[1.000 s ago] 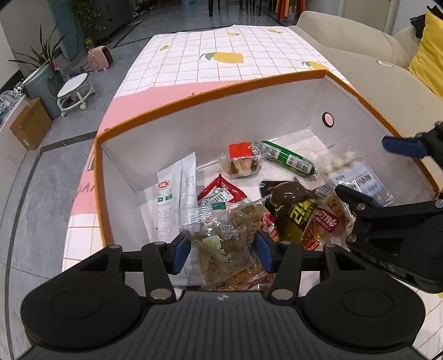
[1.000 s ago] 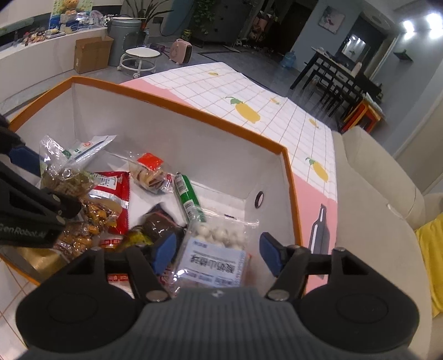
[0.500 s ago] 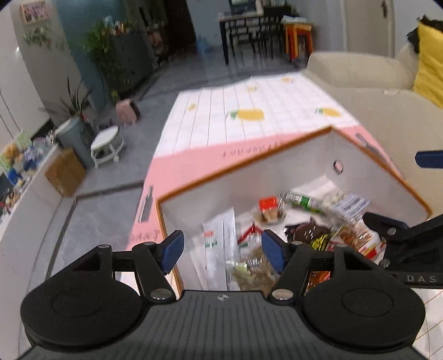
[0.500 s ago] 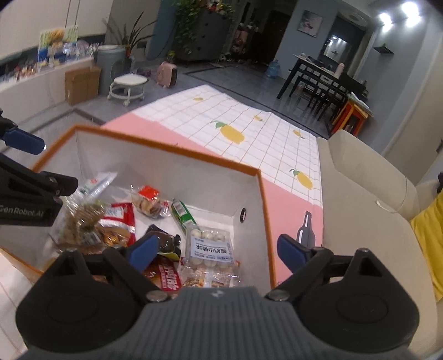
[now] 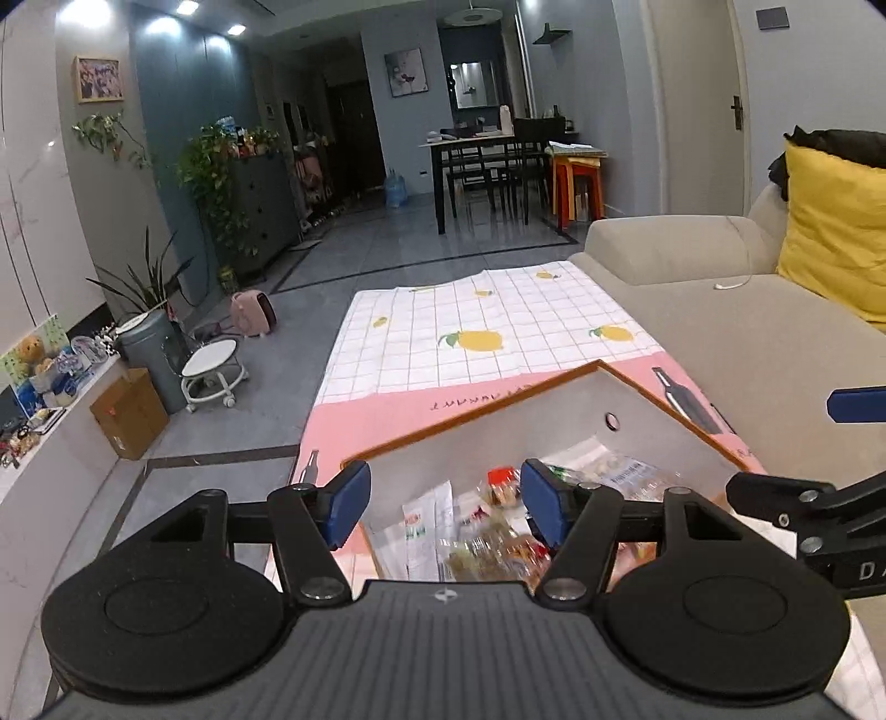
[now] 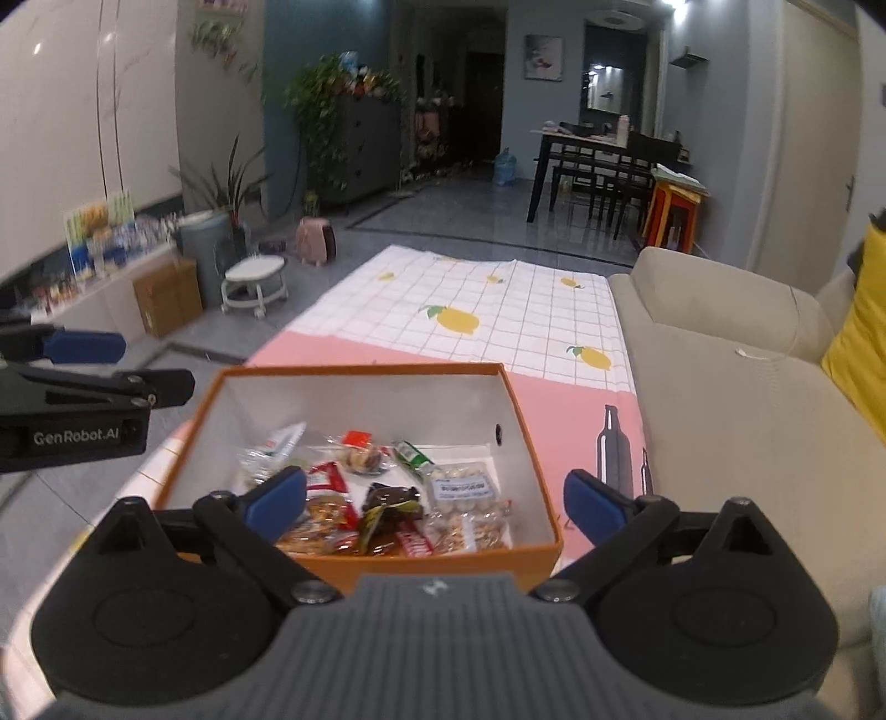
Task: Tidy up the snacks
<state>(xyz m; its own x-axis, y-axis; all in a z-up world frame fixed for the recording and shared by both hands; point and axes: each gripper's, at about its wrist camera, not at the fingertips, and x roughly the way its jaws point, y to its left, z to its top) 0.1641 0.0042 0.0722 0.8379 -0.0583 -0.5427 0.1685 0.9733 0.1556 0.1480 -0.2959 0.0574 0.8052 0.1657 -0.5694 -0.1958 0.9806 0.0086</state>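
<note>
- Both grippers now pulled up and back from the box; a second ago they were down among the snacks.
- Left gripper jaws released, just closed slightly, empty; right gripper jaws just opened wide, empty.
- Snacks all lie inside the box, so likely finished.

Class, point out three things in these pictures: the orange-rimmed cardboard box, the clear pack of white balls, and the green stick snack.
Orange-rimmed cardboard box point(image 6: 382, 396): right wrist view, inner far wall.
Clear pack of white balls point(image 6: 461, 487): right wrist view, its label.
Green stick snack point(image 6: 411, 456): right wrist view, wrapper middle.

Dim room lit by recessed ceiling spotlights at eleven o'clock; fisheye edges bow, foreground snacks smeared.
</note>
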